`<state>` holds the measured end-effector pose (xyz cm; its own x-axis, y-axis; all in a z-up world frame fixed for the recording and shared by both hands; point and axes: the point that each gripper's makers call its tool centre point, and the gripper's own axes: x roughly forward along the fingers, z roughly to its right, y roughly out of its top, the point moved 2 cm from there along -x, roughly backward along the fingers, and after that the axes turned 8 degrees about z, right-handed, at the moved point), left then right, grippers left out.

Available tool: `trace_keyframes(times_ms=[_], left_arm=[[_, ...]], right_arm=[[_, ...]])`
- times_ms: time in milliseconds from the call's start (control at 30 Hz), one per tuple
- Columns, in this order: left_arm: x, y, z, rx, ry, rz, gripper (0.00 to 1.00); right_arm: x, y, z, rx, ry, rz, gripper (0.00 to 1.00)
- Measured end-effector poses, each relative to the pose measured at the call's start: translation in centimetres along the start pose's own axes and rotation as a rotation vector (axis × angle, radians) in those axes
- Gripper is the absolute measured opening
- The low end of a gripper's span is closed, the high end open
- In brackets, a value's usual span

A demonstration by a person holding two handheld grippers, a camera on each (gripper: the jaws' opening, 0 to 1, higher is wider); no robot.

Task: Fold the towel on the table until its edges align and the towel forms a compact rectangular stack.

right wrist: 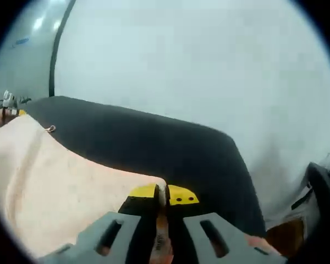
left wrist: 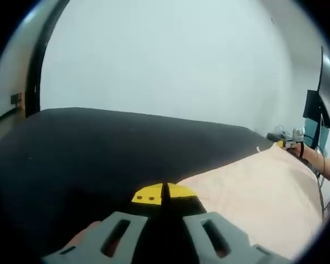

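Pinching towel (left wrist: 258, 187) corners | left gripper (left wrist: 165, 193), right gripper (right wrist: 164, 193) | towel stretched between | black table (left wrist: 99, 148)

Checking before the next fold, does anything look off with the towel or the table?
Nothing stands out. The towel lies on the black table, each near corner pinched by the left gripper and right gripper.
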<state>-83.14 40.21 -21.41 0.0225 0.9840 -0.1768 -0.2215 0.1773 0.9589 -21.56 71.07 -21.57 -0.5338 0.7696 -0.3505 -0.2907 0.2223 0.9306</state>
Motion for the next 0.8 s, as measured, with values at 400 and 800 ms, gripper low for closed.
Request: trace_keyframes(times_ms=[400,800], left_arm=[[3.2,0.8,-2.0,-0.191,-0.041,-0.119,0.17],[1.6,1.4,0.3,-0.040,-0.060,-0.040,0.01]], right_arm=[[-1.1,1.9,2.2,0.147,-0.057,0.077,0.25],[0.7,0.9,-0.4,0.126,0.085,0.028,0.07]])
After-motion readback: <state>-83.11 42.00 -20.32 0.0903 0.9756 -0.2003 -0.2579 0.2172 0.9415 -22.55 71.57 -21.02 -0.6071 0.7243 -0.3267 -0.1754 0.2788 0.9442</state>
